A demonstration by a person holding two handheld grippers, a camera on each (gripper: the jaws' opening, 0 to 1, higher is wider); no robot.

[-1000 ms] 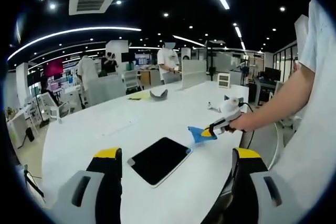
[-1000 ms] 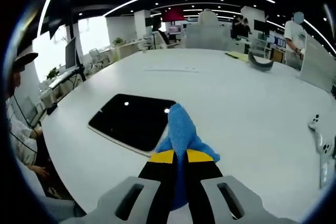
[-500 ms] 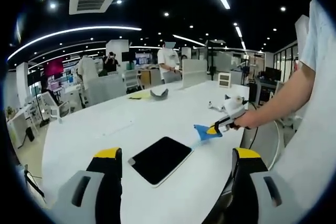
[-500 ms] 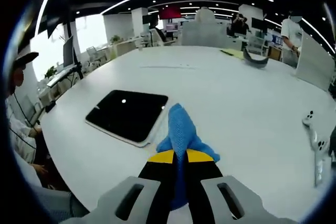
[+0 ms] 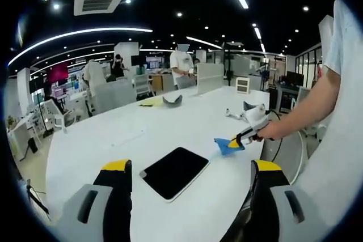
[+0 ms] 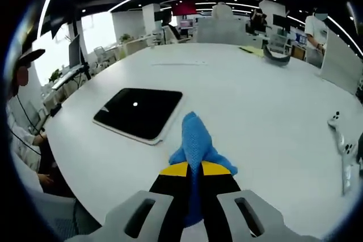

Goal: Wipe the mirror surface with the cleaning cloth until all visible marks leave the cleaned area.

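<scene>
1. The right gripper [image 6: 191, 169] has its jaws clamped on the blue cleaning cloth [image 6: 196, 137], whose free end sticks forward past the yellow tips.
2. The left gripper [image 5: 190, 169] hangs with its jaws wide apart and nothing between them, low over the near edge of the counter [image 5: 170, 123].
3. The mirror [image 6: 139, 112], a dark rounded slab, lies flat on the counter ahead and to the left of the cloth, near but apart; its long axis runs roughly across the right gripper's line of travel.
4. The right gripper is nearer and already carries the cloth, so a forward-left, downward reach would likely bring cloth to glass.
</scene>
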